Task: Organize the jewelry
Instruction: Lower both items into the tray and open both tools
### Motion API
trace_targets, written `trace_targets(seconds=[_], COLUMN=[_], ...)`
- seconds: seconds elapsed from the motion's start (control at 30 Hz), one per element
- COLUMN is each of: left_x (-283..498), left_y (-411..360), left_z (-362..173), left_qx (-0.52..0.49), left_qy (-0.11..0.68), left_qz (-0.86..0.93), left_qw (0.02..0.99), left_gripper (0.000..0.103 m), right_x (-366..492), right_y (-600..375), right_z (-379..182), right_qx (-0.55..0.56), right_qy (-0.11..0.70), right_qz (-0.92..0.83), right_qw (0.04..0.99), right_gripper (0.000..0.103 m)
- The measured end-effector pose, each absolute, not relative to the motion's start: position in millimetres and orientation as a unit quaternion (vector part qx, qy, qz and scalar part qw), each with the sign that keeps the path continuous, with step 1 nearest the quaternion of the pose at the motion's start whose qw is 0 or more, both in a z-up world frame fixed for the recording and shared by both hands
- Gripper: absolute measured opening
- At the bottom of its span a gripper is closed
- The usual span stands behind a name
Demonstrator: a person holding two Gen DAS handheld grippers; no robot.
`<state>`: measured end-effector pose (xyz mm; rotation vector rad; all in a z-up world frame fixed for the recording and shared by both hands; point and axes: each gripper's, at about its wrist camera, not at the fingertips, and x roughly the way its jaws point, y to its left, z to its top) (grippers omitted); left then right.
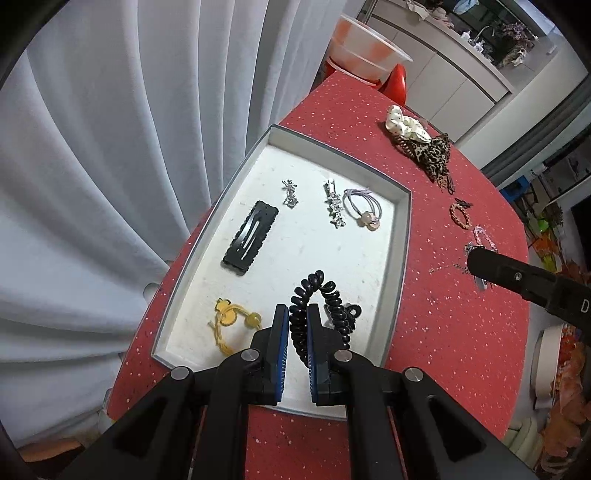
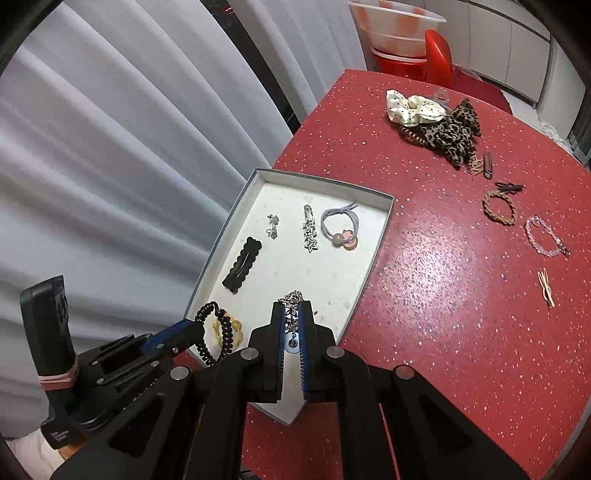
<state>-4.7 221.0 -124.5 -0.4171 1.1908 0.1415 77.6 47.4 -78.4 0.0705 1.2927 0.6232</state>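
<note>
A white tray [image 1: 400, 236] lies on the red table. My left gripper [image 1: 297, 314] is shut on a black spiral hair tie [image 1: 314, 291] and holds it over the tray's near end; it also shows in the right wrist view [image 2: 216, 332]. My right gripper [image 2: 291, 314] is shut on a silver chain piece [image 2: 291, 297] over the tray [image 2: 373, 258]. In the tray lie a black snap clip [image 1: 251, 232], a yellow hair tie [image 1: 229, 321], a small silver charm [image 1: 290, 192], a silver star clip [image 1: 334, 208] and a lilac hair tie [image 1: 364, 208].
On the red table [image 2: 443, 295] to the right lie a cream scrunchie [image 2: 413, 107], a leopard scrunchie [image 2: 450, 136], a braided brown bracelet [image 2: 498, 206], a clear bead bracelet [image 2: 546, 236] and tan hair pins [image 2: 546, 288]. White curtains hang left. A plastic bowl [image 2: 395, 29] stands beyond the table.
</note>
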Motion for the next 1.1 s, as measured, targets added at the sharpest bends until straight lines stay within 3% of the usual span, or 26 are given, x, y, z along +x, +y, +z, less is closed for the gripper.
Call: trace_targets(seconds=[0.5,1.1], left_x=[30.3,48.4], left_y=[226.0,235.8], left_z=[-144.9,-201.9], left_qx=[-0.207,-0.195], left_qy=[0.531,0.552], left_qz=[0.066,0.089], left_qw=[0.819,0.806], left_gripper=[0.011,0.011], right_x=[111.3,124.3], right_y=[54.9,81.4], right_z=[-112.8,-182.6], right_qx=[0.067,0.066], right_qy=[0.591,0.624], right_qz=[0.303,0.296], right_qw=[0.744,0.72], right_gripper=[0.007,0.007])
